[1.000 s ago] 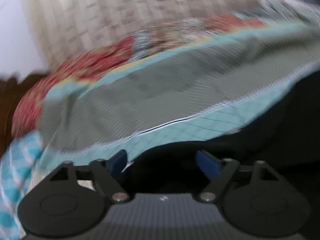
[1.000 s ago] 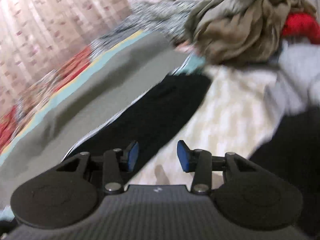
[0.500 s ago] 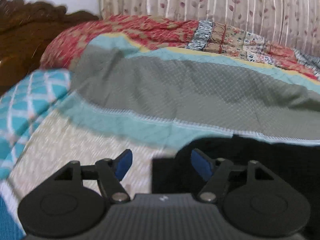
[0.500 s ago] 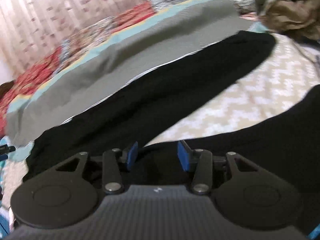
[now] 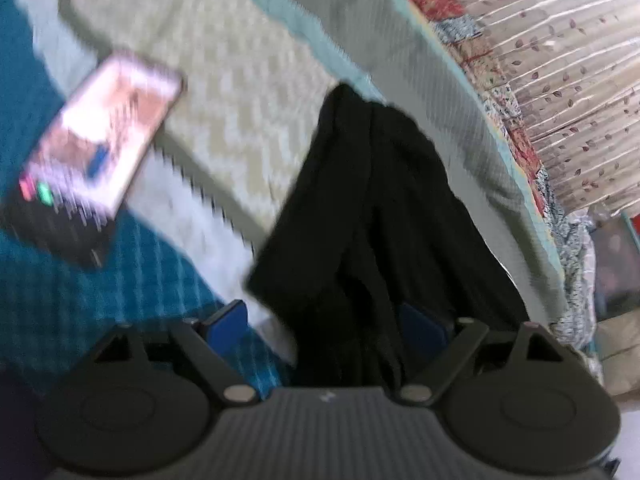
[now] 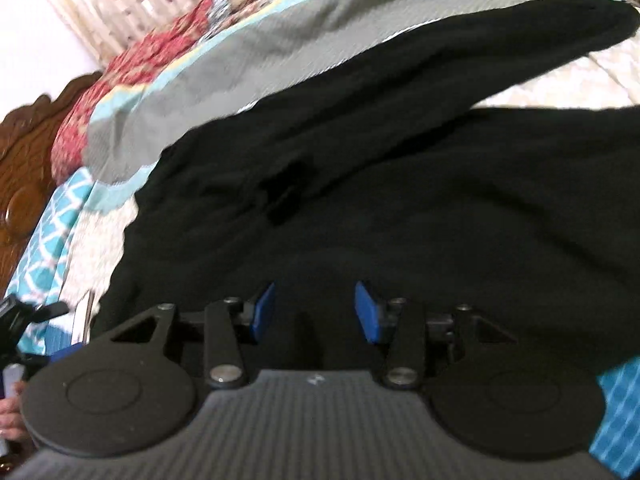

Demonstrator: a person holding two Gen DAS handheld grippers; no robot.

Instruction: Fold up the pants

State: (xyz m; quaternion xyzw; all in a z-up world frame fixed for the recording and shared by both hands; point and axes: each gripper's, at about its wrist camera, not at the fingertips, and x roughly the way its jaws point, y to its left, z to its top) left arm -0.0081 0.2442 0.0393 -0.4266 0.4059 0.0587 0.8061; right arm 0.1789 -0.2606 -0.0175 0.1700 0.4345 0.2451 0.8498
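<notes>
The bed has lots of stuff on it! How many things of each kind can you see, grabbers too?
Black pants: 1
Phones: 1
Grey blankets: 1
Red patterned quilts: 1
Grabbers: 2, the left gripper and the right gripper
Total: 6

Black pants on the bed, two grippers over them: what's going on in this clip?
A person holding a gripper in each hand is working at folding black fabric pants spread across a patterned bedspread. The left gripper has just been opening its blue-padded fingers over one end of the pants; the cloth lies between them but is not pinched. The right gripper hovers open above the wider part. Nothing is gripped. A lit smartphone lies on the bed nearby.
</notes>
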